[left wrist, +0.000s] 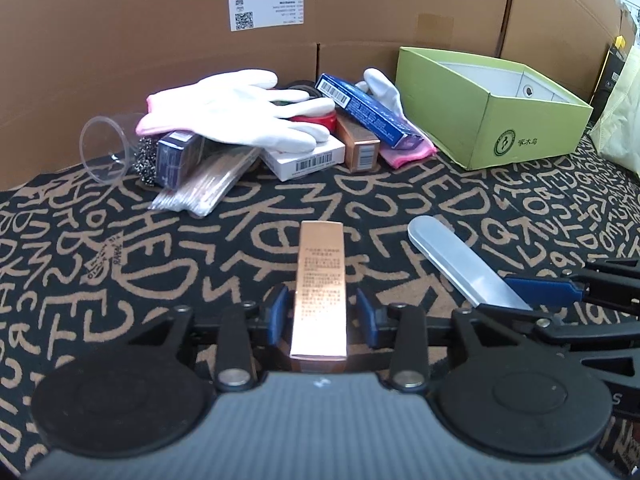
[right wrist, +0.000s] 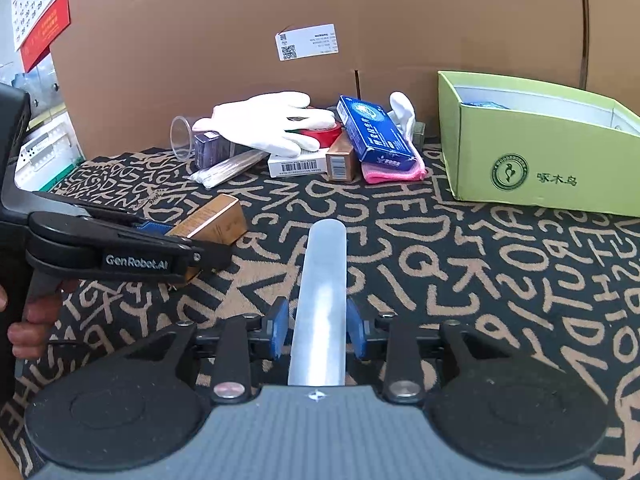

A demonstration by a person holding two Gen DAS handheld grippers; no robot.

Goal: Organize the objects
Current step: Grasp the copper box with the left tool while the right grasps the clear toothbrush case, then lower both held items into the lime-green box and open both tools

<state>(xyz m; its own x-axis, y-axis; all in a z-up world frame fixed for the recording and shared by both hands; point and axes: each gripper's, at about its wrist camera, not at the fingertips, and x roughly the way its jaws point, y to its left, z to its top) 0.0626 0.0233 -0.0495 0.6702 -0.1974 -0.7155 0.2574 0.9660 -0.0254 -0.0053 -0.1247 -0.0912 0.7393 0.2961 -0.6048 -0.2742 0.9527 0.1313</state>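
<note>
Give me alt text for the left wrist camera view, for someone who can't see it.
The left tongs straddle a copper-coloured carton lying on a black rug with tan lettering. Beyond it sits a pile of white gloves and small boxes, with an open green box to the right. The right tongs reach toward a frosted plastic case.

Readable marks, as you look across your two cameras:

- "GenRobot.AI" in pale letters on the side of your left gripper [right wrist: 200,246], right wrist view.
- Green box [right wrist: 540,160]: round green emblem with three Chinese characters, "啄木鸟", beside it.
- Rug [left wrist: 200,260]: large tan letters all over, "HED" among them.
- Carton [left wrist: 120,40]: white sticker [left wrist: 266,10] with two QR codes; its print is too small to read.
- White box [right wrist: 294,166]: barcode only.
- Copper box [left wrist: 320,276]: Chinese small print, illegible.
- Blue box [right wrist: 376,134]: white Chinese characters, unclear.
- Red calendar [right wrist: 38,4]: numerals, blurred.
</note>
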